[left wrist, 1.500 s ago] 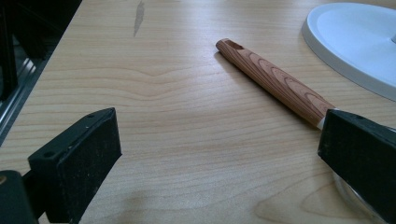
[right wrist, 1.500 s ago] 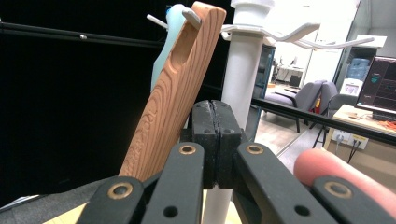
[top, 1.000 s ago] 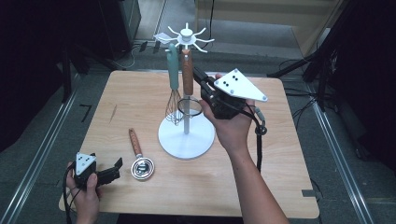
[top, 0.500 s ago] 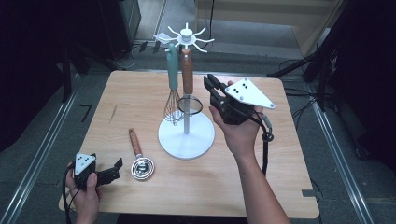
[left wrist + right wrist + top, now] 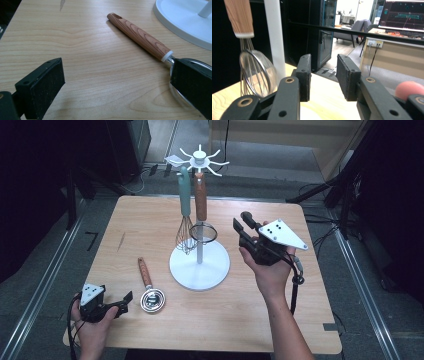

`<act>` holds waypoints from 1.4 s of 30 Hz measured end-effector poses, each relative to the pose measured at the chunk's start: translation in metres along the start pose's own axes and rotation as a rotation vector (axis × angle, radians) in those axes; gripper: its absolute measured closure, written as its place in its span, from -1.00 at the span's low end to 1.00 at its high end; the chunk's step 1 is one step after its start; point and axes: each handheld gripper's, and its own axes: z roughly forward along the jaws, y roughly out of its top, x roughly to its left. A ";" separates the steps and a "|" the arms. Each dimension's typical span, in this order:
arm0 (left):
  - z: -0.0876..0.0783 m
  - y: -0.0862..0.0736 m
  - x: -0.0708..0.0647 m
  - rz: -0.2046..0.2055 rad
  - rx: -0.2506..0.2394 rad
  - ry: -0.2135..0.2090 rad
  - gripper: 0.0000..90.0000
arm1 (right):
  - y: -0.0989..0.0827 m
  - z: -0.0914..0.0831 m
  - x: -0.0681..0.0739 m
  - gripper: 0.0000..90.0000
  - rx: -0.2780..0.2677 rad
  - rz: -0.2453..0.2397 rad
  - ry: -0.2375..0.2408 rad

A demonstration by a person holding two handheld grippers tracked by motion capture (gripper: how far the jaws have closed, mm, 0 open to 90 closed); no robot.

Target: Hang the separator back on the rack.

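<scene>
Two utensils hang [image 5: 192, 195]; one ladle [image 5: 149, 290] lies flat

The right hand-held gripper [image 5: 244, 226] hangs raised, its empty jaws just opening partway; the left hand-held gripper [image 5: 125, 299] rests low, jaws spread.

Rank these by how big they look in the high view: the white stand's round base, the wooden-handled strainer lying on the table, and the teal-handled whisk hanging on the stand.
1. White stand's round base, widest.
2 and 3. Teal-handled whisk and wooden-handled strainer look about equally long. The whisk hangs higher, nearer the camera, so I won't rank them.
</scene>
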 end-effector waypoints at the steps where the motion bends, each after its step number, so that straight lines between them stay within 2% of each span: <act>1: 0.000 0.000 0.000 0.003 0.002 0.001 -1.00 | -0.002 -0.001 -0.001 0.45 0.004 0.004 -0.002; 4: 0.000 0.001 0.000 0.007 0.007 0.015 -0.93 | -0.012 -0.004 -0.005 0.39 0.014 0.006 -0.011; 10: -0.001 0.001 -0.001 0.011 0.022 -0.016 -0.80 | -0.032 -0.009 -0.010 0.30 0.049 0.032 -0.022; 16: 0.000 0.002 -0.004 0.051 0.040 -0.026 -0.66 | -0.052 -0.018 -0.014 0.26 0.076 0.055 -0.037; 22: 0.000 0.003 -0.009 0.073 0.055 -0.030 -0.56 | -0.075 -0.025 -0.017 0.26 0.114 0.080 -0.042; 27: 0.001 0.004 -0.015 0.089 0.064 -0.071 -0.49 | -0.090 -0.030 -0.016 0.25 0.145 0.080 -0.038; 31: 0.001 0.002 -0.018 0.095 0.060 -0.100 -0.32 | -0.104 -0.034 -0.013 0.25 0.168 0.098 -0.032; 39: -0.001 0.001 -0.023 0.092 0.076 -0.167 -0.15 | -0.131 -0.041 -0.011 0.24 0.234 0.119 -0.032; 42: -0.001 0.000 -0.027 0.100 0.084 -0.172 -0.12 | -0.139 -0.045 -0.009 0.23 0.247 0.139 -0.036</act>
